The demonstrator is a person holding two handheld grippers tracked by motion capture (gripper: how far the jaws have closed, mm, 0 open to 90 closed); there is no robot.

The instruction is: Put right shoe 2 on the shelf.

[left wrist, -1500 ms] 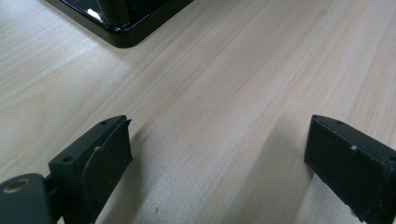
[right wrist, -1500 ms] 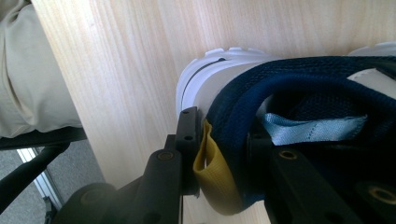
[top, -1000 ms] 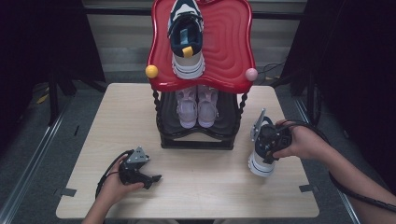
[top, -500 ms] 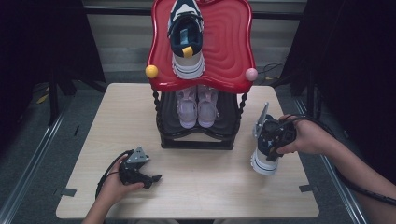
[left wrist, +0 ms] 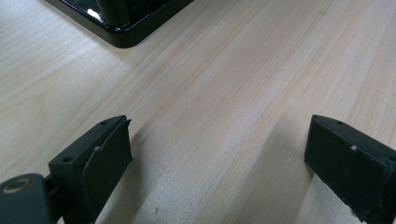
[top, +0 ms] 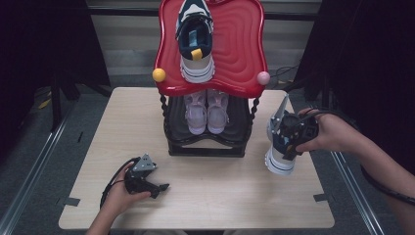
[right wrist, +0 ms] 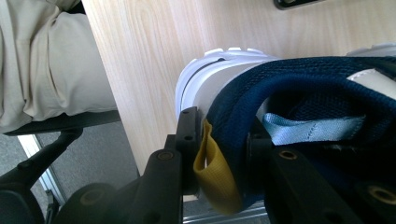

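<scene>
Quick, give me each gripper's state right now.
Left gripper: open, holding nothing, low over the table.
Right gripper: shut on the navy sneaker at its heel collar.

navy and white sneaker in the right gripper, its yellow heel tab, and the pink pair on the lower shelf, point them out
navy and white sneaker (top: 279,159), high view, white sole
yellow heel tab (right wrist: 212,175), right gripper view, middle of loop
pink pair (top: 207,111), high view, inner edge of the left shoe

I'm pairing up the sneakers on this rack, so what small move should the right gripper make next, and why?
Probably carry the navy sneaker up toward the red top shelf. The right gripper is clamped on its heel collar, and its mate sits on that shelf with room beside it.
</scene>
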